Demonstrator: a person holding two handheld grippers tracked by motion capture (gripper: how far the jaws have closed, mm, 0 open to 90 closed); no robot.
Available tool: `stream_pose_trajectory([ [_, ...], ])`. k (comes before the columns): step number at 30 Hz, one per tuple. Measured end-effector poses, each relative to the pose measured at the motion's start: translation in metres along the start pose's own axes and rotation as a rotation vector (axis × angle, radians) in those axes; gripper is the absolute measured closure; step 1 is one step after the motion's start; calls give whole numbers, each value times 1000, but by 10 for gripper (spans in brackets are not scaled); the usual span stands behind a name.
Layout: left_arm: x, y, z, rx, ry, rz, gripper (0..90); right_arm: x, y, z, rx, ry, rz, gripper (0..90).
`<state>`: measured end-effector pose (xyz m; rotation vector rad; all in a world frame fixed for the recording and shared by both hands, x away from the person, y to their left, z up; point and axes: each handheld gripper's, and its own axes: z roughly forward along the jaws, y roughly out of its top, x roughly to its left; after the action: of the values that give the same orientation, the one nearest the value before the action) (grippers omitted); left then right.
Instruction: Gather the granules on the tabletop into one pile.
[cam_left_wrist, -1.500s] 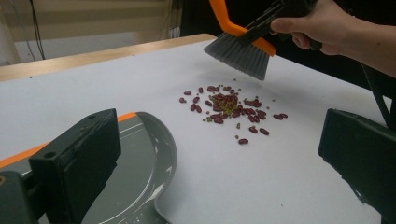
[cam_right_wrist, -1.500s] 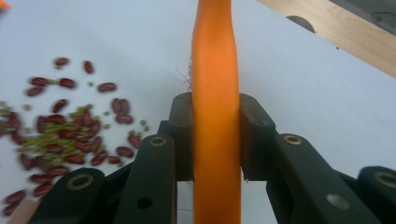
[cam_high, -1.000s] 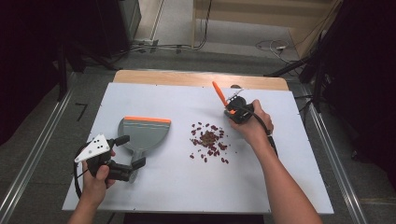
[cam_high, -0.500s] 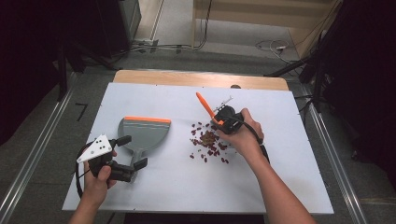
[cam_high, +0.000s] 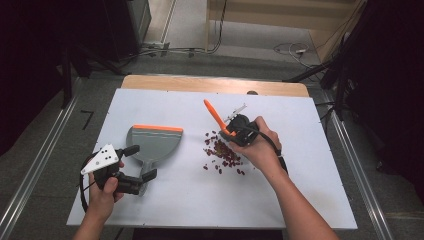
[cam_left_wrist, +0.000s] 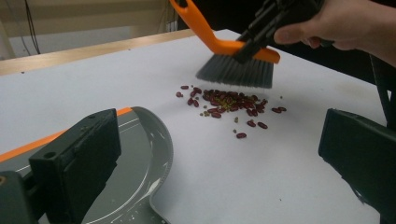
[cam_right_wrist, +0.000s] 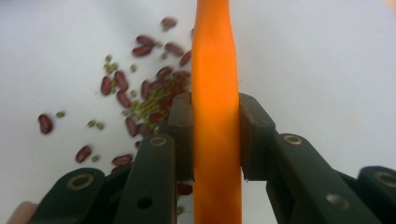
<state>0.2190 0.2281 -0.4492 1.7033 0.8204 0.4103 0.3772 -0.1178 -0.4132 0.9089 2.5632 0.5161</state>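
High view: beans (cam_high: 222, 152) are left unswept at 3 o'clock of the dustpan (cam_high: 153, 142), its handle between the left tongs (cam_high: 134, 167), the brush (cam_high: 216, 117) clamped in the right tongs (cam_high: 231, 131).

In the right gripper view the brush (cam_right_wrist: 217, 116) is cut off by the top and bottom edges, so its bristles and the end of its orange handle go unseen, and the beans (cam_right_wrist: 140, 93) beside it are blurred where they pass behind the handle. In the left gripper view the dustpan (cam_left_wrist: 140, 163) runs off the bottom edge left of the beans, part of it hidden behind the left gripper (cam_left_wrist: 219, 158), whose near jaw is out of focus.
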Motion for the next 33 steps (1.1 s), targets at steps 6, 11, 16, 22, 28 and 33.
stream_pose_trajectory([
  [6, 0, 0, 1, 2, -2, 0, 0, -14, 24, 13, -43, -52, -121, 693],
  [11, 0, -1, 1, 5, -4, 2, 0, -19, 38, 38, -65, -66, -221, 693],
  [16, 2, -2, 2, 8, -6, -5, 0, -7, 43, 55, -55, -64, -317, 694],
  [22, 3, -3, 3, 9, -11, -7, 0, 3, 35, 47, -34, 21, -345, 694],
  [28, 0, -2, 4, 16, -10, 1, 0, 12, 26, 40, -46, 45, -379, 694],
  [33, 0, -2, 5, 21, -8, 2, 0, 18, 17, 34, -49, 65, -410, 693],
])
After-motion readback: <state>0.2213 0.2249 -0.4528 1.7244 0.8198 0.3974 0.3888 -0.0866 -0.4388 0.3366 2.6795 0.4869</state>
